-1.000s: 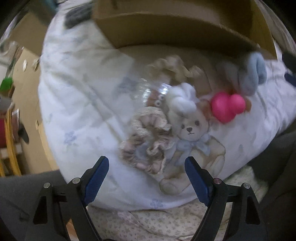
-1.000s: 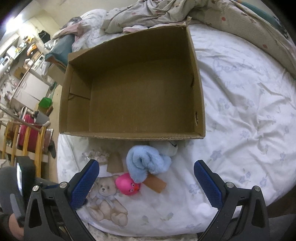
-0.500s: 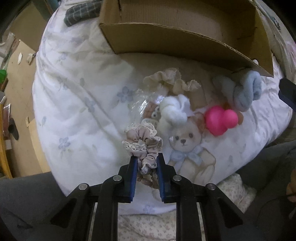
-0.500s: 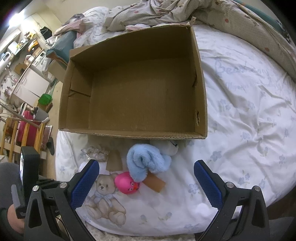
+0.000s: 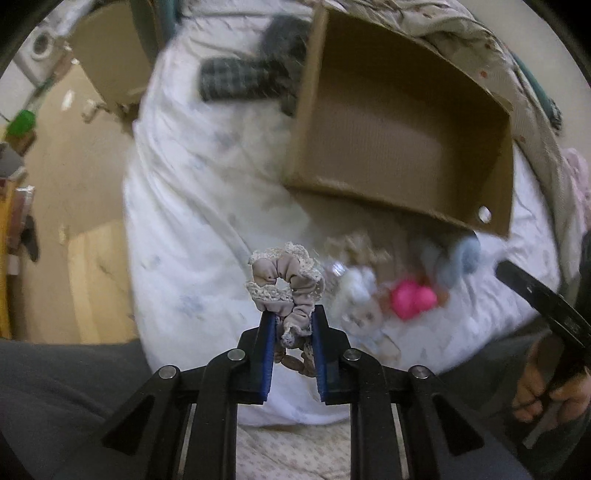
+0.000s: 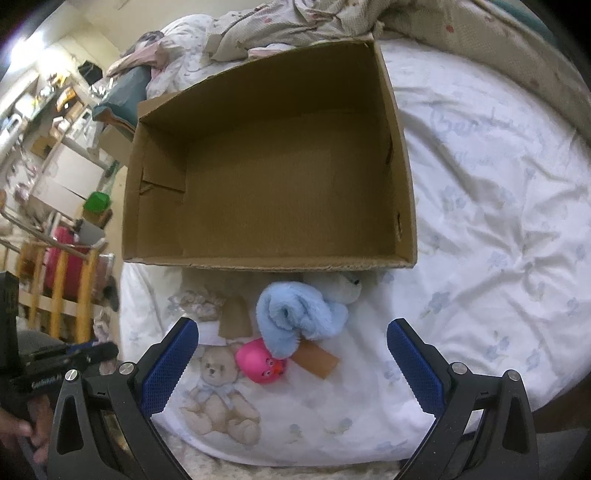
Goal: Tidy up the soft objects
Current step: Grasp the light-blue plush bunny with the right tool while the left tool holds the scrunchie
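My left gripper (image 5: 293,322) is shut on a beige lace-trimmed scrunchie (image 5: 284,275) and holds it up above the bed. An open cardboard box (image 5: 402,122) with nothing in it lies beyond, also in the right wrist view (image 6: 280,162). In front of it lie a blue plush toy (image 6: 299,314), a pink rubber toy (image 6: 260,363), a brown cardboard piece (image 6: 317,360) and another beige scrunchie (image 6: 199,301). My right gripper (image 6: 291,356) is open and empty, above these toys.
The bed has a white floral quilt (image 6: 480,206) with a teddy bear print (image 6: 218,391). Rumpled bedding (image 6: 295,22) lies behind the box. A dark plaid cloth (image 5: 243,79) lies left of the box. The floor and furniture (image 6: 55,206) are off the bed's left edge.
My left gripper closed on the scrunchie and lifted it off the bed, and its view swung up toward the box. The right gripper stayed open and nearly still.
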Demonstrator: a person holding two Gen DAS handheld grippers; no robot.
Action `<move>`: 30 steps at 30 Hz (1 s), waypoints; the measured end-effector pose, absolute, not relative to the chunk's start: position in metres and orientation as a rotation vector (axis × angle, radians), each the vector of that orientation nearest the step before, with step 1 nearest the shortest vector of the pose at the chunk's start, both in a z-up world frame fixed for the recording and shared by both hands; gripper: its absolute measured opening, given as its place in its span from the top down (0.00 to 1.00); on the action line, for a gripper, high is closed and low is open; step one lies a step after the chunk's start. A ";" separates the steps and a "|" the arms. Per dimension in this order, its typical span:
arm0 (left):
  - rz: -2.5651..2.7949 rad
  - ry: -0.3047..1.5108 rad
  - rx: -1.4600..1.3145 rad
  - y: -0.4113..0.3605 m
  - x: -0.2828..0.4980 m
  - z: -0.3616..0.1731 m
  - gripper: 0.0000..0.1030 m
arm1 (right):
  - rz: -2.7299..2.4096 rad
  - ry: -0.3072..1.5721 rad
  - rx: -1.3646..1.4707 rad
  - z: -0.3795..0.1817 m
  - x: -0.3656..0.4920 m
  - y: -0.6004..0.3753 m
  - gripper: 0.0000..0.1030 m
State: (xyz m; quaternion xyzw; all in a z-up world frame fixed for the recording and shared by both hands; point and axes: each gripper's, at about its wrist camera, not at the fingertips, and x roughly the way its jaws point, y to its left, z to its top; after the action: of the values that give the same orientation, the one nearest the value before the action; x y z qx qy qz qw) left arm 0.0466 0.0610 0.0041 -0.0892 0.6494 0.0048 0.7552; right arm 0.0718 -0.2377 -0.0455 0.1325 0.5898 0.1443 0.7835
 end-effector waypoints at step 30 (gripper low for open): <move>0.007 1.353 -0.203 0.039 0.048 -0.026 0.84 | 0.261 1.372 0.129 -0.088 0.092 -0.210 0.80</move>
State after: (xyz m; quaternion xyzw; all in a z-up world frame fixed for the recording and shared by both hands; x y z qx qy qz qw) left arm 0.0476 0.0395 -0.0265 -0.0935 0.6250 0.0033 0.7750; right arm 0.0916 -0.2104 -0.0876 0.0592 0.6313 0.1199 0.7639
